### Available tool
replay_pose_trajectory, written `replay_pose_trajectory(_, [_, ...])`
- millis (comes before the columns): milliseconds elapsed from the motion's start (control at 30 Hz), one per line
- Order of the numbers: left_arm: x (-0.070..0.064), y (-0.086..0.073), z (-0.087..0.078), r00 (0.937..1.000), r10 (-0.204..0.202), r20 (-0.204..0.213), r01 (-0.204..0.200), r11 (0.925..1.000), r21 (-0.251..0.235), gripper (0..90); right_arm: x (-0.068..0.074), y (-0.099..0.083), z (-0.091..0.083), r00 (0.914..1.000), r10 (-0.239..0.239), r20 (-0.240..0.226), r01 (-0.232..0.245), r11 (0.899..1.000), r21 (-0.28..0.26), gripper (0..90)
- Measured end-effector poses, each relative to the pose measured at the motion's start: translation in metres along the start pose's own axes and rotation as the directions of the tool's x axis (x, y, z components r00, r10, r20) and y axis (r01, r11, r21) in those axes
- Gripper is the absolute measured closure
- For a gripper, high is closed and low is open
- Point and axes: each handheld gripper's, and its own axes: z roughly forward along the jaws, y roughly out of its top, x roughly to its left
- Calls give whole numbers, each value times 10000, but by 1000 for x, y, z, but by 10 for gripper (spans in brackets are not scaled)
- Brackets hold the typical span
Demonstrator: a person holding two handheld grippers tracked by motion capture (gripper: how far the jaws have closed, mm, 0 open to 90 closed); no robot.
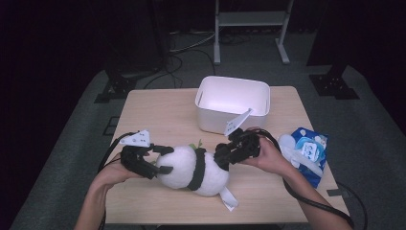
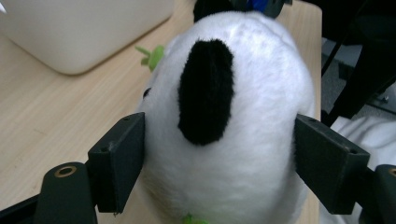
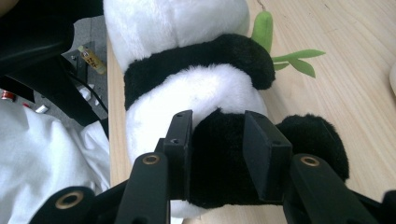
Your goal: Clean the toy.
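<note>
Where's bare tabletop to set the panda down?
Bare wood on the table left of the white bin, behind the left gripper. Near edge below the panda is also free. Crowded on the right: right gripper, blue packet.

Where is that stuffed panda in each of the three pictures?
High view: the panda lies low and centre on the table, between both tools.
Left gripper view: its white head with a black ear takes up the middle, between the jaws.
Right gripper view: its body runs from the top down to the jaws, which pinch a black limb.
Shared landmark: the green leaf by the panda.
</note>
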Motion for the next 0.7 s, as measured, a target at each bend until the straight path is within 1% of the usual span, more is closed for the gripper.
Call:
replay_pose_trajectory(67, [1,-3,6,10000,-19,-28,20,9997,233,210,1,1,-1,10000,-51,56,51,10000,-29,627])
replay_pose_trajectory(167, [3,-7,19,9998,-181,101,177,9990,417,210,2,0,-6,9996,-121,245,122,9999,-27,629])
replay_pose_trajectory(200, [4,-8,24,9996,-241,164,235,9991,364,210,2,0,-7,9995,-131,288,132,9999,-20,629])
replay_pose_trajectory(233, [4,-8,28,9995,-264,196,257,9991,338,211,2,-1,-10,9989,-185,430,184,9998,23,629])
replay_pose_trajectory(400, [9,-4,54,9992,-247,300,236,9990,380,222,2,-7,-22,9961,-170,870,147,9995,264,631])
replay_pose_trajectory(433, [11,-3,59,9989,-296,356,285,9991,301,223,2,-9,-25,9955,-31,947,4,9996,286,634])
replay_pose_trajectory(467, [12,-1,63,9986,-351,390,346,9993,144,223,1,-10,-27,9949,25,1008,-59,9995,325,635])
replay_pose_trajectory(533, [14,3,71,9982,-423,430,422,9991,45,227,1,-12,-30,9932,85,1158,-134,9990,422,640])
replay_pose_trajectory(633, [15,7,78,9975,-445,558,444,9990,29,226,-1,-16,-32,9908,80,1352,-158,9983,570,642])
replay_pose_trajectory(667, [15,8,78,9975,-414,569,409,9991,94,225,-1,-17,-33,9907,110,1357,-187,9983,558,643])
replay_pose_trajectory(700, [15,9,77,9971,-464,609,458,9989,109,225,-2,-18,-33,9912,170,1315,-241,9983,528,647])
